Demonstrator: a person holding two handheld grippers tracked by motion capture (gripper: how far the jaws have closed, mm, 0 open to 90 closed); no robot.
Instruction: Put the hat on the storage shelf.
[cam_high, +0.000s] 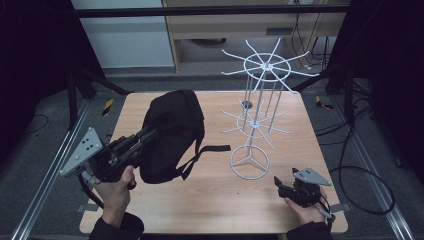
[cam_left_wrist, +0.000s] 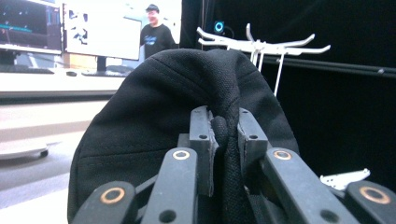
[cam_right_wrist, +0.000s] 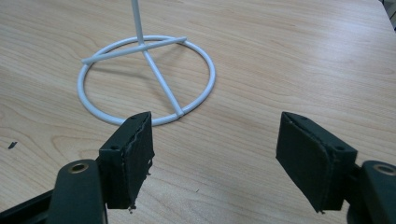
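A black backpack (cam_high: 172, 127) is held above the left half of the wooden table (cam_high: 220, 200), its straps hanging down toward the tabletop. My left gripper (cam_high: 151, 133) is shut on a fold of fabric at the backpack's near side; in the left gripper view the backpack (cam_left_wrist: 154, 107) bulges up behind the left gripper (cam_left_wrist: 225, 130). A white wire rack (cam_high: 257, 117) with two tiers of hooks stands to the right of the bag. My right gripper (cam_high: 285, 176) rests open near the front right, just right of the rack's ring base (cam_right_wrist: 144, 77); nothing lies between the right gripper (cam_right_wrist: 215, 151) jaws.
The rack's top hooks (cam_left_wrist: 261, 44) spread wide above the bag's level. Metal rails (cam_high: 47, 175) run along both sides of the table. Cables (cam_high: 365, 170) lie on the floor at the right. A person stands in the background of the left gripper view.
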